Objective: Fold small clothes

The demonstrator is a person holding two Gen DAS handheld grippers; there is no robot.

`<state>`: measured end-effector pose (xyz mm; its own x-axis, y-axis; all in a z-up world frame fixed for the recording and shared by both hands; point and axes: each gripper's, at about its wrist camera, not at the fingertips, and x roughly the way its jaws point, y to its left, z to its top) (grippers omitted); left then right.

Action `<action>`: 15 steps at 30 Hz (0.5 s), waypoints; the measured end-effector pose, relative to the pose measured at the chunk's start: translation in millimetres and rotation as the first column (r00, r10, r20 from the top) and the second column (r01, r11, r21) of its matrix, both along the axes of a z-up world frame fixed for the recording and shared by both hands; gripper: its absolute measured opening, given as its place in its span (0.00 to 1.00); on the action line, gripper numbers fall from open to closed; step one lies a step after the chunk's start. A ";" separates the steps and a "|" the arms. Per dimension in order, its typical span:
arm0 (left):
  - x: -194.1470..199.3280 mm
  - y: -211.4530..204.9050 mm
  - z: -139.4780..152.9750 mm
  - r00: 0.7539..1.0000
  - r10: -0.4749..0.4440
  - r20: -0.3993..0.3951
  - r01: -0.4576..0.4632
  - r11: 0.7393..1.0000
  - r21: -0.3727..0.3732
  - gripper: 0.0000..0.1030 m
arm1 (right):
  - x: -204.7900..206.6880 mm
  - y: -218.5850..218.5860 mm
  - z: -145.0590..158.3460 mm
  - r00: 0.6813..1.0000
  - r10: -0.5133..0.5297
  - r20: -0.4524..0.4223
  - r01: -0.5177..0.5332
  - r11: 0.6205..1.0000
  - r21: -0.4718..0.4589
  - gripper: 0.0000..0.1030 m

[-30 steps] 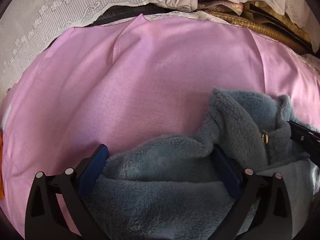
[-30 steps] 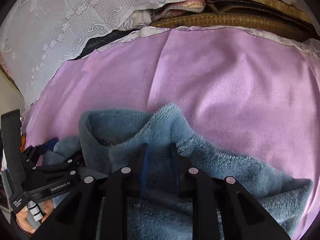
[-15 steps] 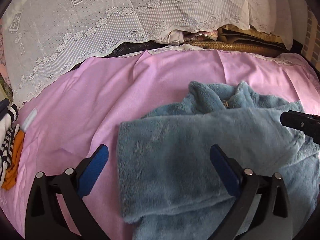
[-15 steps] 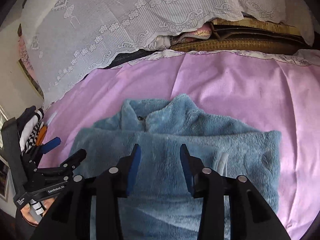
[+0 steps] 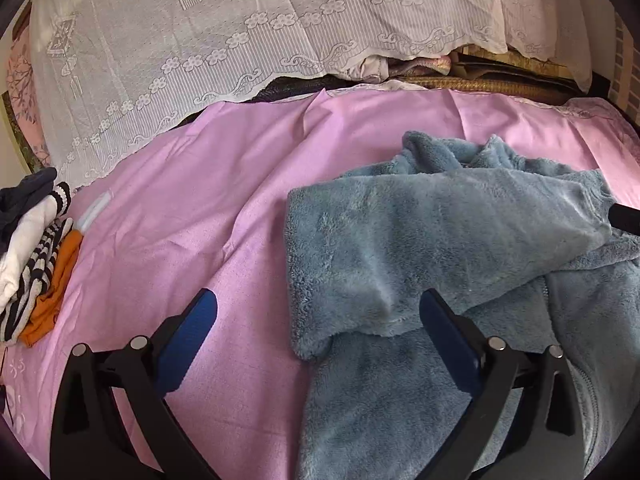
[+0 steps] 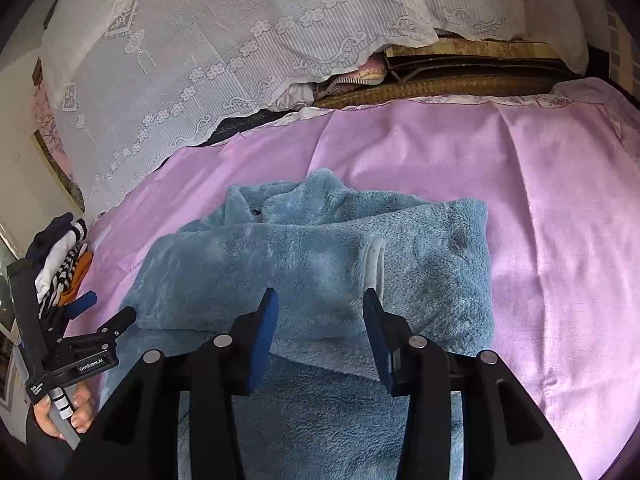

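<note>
Through the left wrist camera, I had the left gripper (image 5: 316, 332) with its fingers spread wide and nothing between the pads; one blue pad hung over the bare pink bedsheet (image 5: 208, 200), the other over the near edge of the blue fleece jacket (image 5: 420, 240). The jacket lay on the bed ahead and to the right of those fingers, its collar at the far end, a sleeve folded across the chest so the sleeve's long axis ran side to side. A stack of folded clothes (image 5: 36, 256) sat at the sheet's left edge, well apart from it. Through the right wrist camera, the right gripper (image 6: 320, 332) was centred over the jacket, its fingers parted partway and gripping nothing, the folded sleeve's cuff (image 6: 374, 268) lying just beyond the right-hand pad. The left gripper showed low at the left, off the jacket's side edge, held in a hand (image 6: 64, 412). I judged the right gripper the nearer one for the next fold, since the jacket's body ran straight away from it toward the collar, hem end closest.
</note>
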<state>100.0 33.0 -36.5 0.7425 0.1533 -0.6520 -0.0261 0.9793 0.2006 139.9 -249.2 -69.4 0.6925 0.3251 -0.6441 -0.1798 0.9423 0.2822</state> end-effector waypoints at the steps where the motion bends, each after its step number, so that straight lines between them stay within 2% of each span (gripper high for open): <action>1: -1.0 -2.6 -1.5 1.000 0.002 0.004 -0.002 1.000 0.016 0.96 | 2.8 -0.2 -4.4 1.000 -0.008 -0.011 0.008 1.000 -0.012 0.43; 3: 2.1 -3.5 -7.2 1.000 0.013 -0.010 -0.013 0.999 0.037 0.96 | 9.4 -3.7 -15.4 0.999 -0.022 -0.049 0.021 1.000 -0.013 0.43; 7: 8.1 2.4 -15.2 0.999 0.032 -0.043 -0.031 0.999 0.018 0.96 | 8.2 -6.8 -19.3 0.998 -0.028 -0.059 0.028 1.000 -0.001 0.43; 15: -7.7 -1.3 -4.3 1.000 0.006 0.000 -0.006 1.000 0.014 0.96 | -31.0 -7.6 -7.9 1.000 -0.001 -0.020 0.001 1.000 0.017 0.46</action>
<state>92.3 31.7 -40.8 0.7415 0.1673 -0.6498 -0.0321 0.9762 0.2146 108.9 -256.8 -77.3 0.6801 0.3352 -0.6521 -0.1730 0.9376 0.3015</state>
